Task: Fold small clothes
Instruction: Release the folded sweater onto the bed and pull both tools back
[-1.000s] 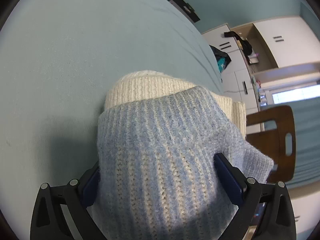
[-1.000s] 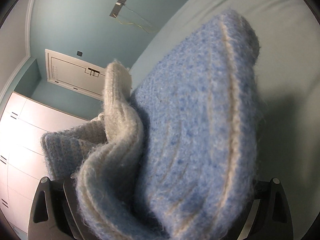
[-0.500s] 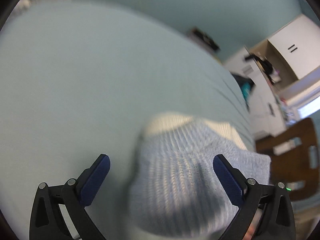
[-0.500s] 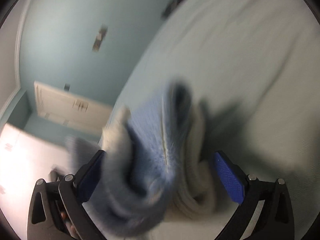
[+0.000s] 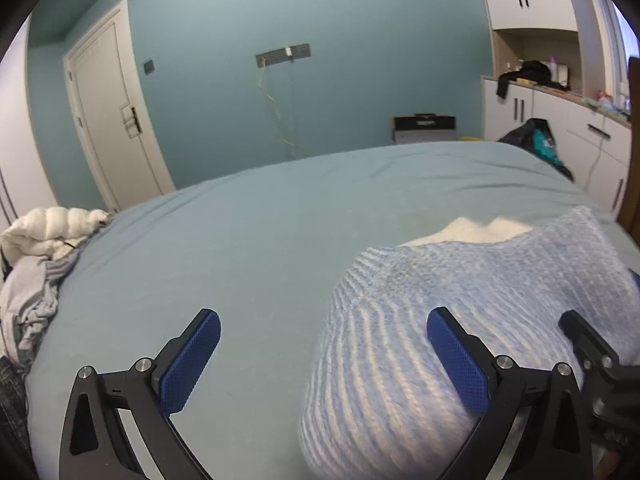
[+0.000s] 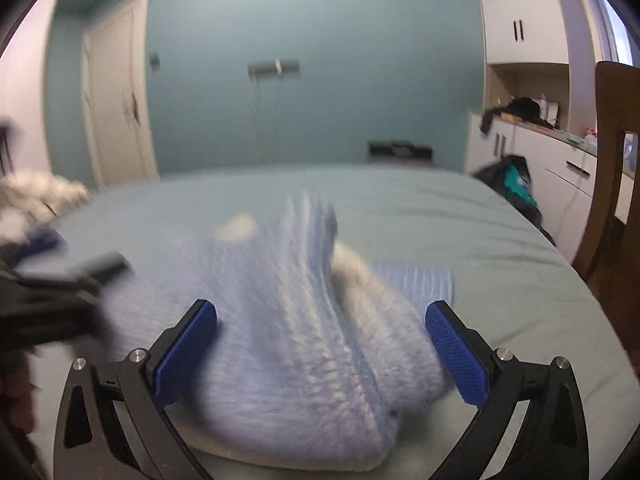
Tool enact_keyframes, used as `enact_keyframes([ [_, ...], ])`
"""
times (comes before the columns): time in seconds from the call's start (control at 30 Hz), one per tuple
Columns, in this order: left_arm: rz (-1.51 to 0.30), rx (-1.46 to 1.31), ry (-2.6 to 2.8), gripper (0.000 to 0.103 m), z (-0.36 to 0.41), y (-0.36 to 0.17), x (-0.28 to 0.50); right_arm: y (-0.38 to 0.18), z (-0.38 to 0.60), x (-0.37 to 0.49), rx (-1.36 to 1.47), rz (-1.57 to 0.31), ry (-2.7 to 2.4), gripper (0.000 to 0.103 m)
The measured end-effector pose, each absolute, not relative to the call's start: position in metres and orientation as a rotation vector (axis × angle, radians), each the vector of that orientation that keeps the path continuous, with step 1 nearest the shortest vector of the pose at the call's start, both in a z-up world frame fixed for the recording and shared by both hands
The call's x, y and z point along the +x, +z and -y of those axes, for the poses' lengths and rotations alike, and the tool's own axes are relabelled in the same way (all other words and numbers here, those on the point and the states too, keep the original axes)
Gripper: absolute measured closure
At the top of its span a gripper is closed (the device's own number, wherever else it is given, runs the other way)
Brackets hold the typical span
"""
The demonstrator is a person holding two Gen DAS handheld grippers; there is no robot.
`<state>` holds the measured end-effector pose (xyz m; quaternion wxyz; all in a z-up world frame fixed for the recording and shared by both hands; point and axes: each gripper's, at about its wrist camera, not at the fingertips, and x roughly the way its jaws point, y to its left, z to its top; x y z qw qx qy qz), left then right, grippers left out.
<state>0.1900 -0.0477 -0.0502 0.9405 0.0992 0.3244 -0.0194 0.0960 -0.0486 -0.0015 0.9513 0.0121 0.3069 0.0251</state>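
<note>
No readable brand, label or text anywhere; the dark box [image 5: 424, 128] by the far wall has markings too small to read.

Left gripper [image 5: 324, 354]: released, jaws wide, nothing between the pads. The folded blue-and-white knit sweater [image 5: 460, 320] sits on the bed [image 5: 248, 240] to that claw's right, behind its right finger [image 5: 456, 364] and apart from its left one. A second black finger tip, from the right gripper [image 5: 596, 352], shows further right.

Right gripper [image 6: 320, 354]: released. Its jaws have just been opening to full width; the sweater [image 6: 296, 320] lies between the pads, not pinched, and whether it brushes them cannot be told. The left gripper [image 6: 52, 304] is a blurred dark shape to its left.

Versus a second ago: both claws then had the sweater bunched between the pads and were tipped sideways, filling the view with knit. Now both views are level, backed off and higher, and the sweater rests folded on the sheet. A pile of white and grey clothes [image 5: 40, 264] is far left of the left claw, the door [image 5: 112, 128] ahead-left, white cabinets [image 5: 552, 92] ahead-right, and a wooden chair [image 6: 616, 168] at the right edge of the right view.
</note>
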Motion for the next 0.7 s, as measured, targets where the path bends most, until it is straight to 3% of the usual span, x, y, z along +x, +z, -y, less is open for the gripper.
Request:
enact_keyframes([
  [0.13,-0.761,0.058,-0.109,0.0,0.031,-0.063,0.207,-0.023,0.15,0.079,0.341,-0.709,0.16,0.001],
  [0.27,-0.752,0.081,-0.097,0.0,0.042,-0.062,0.202,-0.041,0.171,0.089,0.442,-0.793,0.187,0.001],
  [0.53,-0.649,0.381,0.01,0.0,0.06,-0.02,0.155,0.005,0.184,0.028,0.253,-0.631,0.103,0.001],
  [0.7,-0.657,0.438,-0.096,0.0,0.061,-0.003,0.1,0.018,0.192,-0.007,0.172,-0.644,0.06,0.001],
])
